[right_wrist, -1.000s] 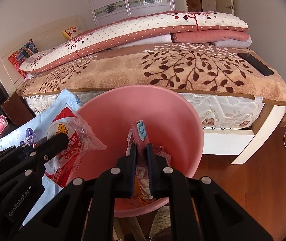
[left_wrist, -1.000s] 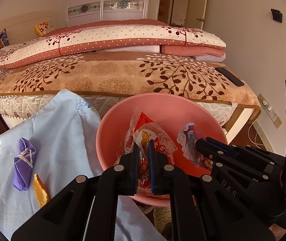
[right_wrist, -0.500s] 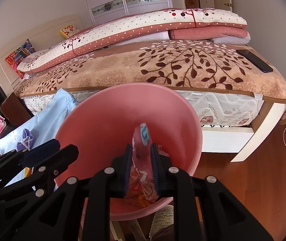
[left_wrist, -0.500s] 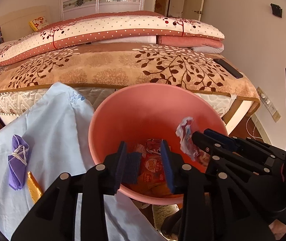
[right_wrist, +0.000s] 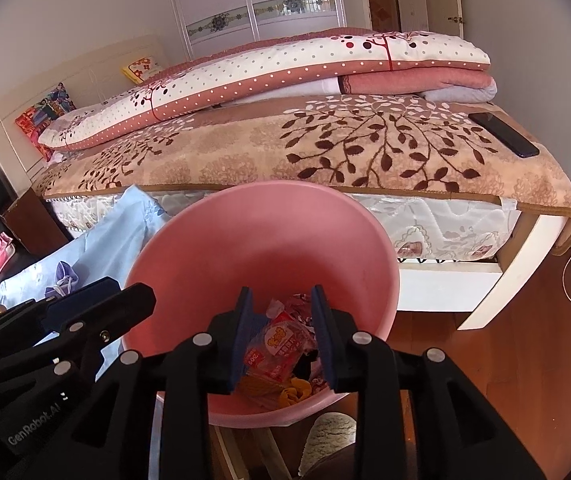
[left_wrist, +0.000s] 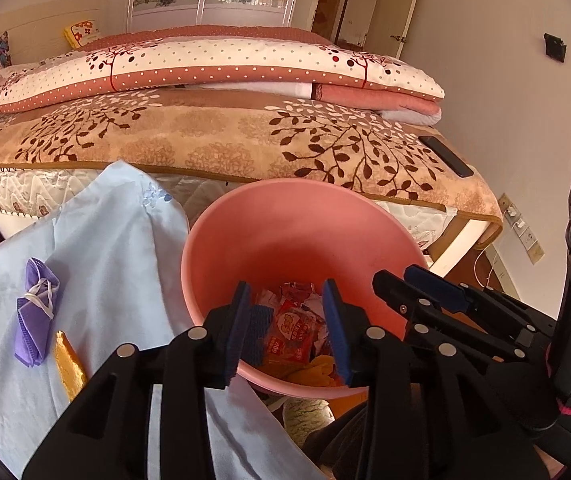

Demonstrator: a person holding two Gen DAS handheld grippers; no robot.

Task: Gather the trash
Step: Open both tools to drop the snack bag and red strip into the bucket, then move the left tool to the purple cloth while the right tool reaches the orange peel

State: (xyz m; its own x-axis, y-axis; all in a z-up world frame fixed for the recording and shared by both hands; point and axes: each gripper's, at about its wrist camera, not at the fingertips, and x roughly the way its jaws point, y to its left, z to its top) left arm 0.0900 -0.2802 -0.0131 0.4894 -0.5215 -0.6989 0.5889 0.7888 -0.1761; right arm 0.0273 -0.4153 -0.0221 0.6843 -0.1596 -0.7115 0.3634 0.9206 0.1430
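Both tongs hang over the near rim of the pink basin (left_wrist: 221,240), each with its blue pads spread apart and nothing held between them. The left tongs (left_wrist: 287,328) sit at the basin's near-left edge, the right tongs (right_wrist: 281,332) just beside them on the right. At the bottom of the basin lies the collected trash: a red-and-white snack wrapper (left_wrist: 291,334) on top of crumpled packets and a yellow scrap (right_wrist: 295,394). To the left of the basin, on the light blue cloth (left_wrist: 97,240) covering the table, lie a folded purple mask (left_wrist: 35,312) and, near it, a gold wrapper (left_wrist: 70,364). Beyond the basin stands the bed (right_wrist: 245,160), with a dark phone (right_wrist: 503,134) at its far right edge.
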